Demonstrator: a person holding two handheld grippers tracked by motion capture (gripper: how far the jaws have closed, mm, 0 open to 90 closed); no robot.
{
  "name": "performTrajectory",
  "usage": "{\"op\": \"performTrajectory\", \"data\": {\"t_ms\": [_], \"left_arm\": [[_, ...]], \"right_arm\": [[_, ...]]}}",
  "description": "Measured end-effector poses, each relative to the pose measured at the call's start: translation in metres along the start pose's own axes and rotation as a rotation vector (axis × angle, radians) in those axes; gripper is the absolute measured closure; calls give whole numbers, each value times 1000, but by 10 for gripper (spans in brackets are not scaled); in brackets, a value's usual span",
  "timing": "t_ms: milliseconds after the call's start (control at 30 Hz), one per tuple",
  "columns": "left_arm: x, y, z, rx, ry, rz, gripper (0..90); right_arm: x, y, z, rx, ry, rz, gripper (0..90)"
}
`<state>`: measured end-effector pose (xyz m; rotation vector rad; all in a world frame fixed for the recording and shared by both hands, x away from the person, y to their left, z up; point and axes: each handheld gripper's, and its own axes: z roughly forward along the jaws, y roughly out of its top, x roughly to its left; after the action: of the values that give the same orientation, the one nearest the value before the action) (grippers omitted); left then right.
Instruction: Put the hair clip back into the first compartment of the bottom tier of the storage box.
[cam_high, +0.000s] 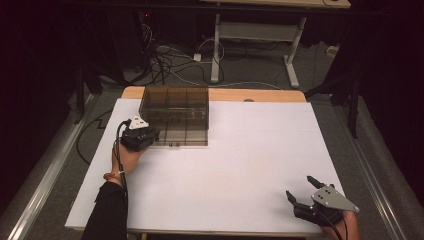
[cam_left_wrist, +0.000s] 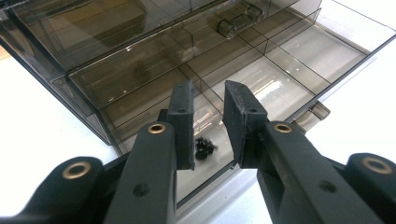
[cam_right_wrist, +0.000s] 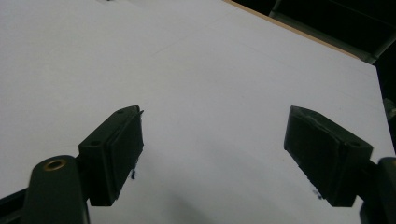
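Note:
A smoky see-through compartment box (cam_high: 175, 116) stands at the table's far left, its lid raised behind the tray. In the left gripper view its dividers (cam_left_wrist: 261, 60) mark off several cells, and a small heap of black screws (cam_left_wrist: 204, 148) lies in the near cell. My left gripper (cam_high: 154, 134) hovers over the box's front left corner, its jaws a narrow gap apart with nothing between them (cam_left_wrist: 208, 91). My right gripper (cam_high: 300, 186) rests near the table's front right corner, wide open over bare white surface (cam_right_wrist: 212, 116).
The white tabletop (cam_high: 240, 160) stretches between the box and the right gripper. A wooden strip (cam_high: 250, 95) runs along the far edge. Cables (cam_high: 170, 62) and a desk leg (cam_high: 216, 50) are on the floor beyond.

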<state>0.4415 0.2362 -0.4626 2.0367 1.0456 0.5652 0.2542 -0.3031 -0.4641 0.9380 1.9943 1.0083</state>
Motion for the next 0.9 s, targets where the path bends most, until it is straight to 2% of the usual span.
{"op": "performTrajectory", "data": {"t_ms": [200, 300, 333, 500, 833, 867, 900], "left_arm": [[0, 1, -2, -9, 7, 5, 710], [0, 1, -4, -23, 14, 2, 701], [-1, 1, -5, -30, 18, 2, 673], [-3, 3, -10, -61, 22, 15, 671], [-5, 5, -17, -98, 57, 26, 518], [-5, 5, -17, -98, 55, 25, 496], [-5, 5, -17, -95, 58, 25, 414]], "right_arm": [[0, 0, 0, 1, -1, 2, 198], [0, 0, 0, 1, 0, 2, 198], [0, 0, -1, -1, -1, 5, 198], [-1, 0, -1, -5, -2, -2, 198], [0, 1, -1, -6, -2, -3, 198], [0, 1, -1, -5, -1, 0, 198], [0, 1, -1, -4, -1, 0, 198]]}}
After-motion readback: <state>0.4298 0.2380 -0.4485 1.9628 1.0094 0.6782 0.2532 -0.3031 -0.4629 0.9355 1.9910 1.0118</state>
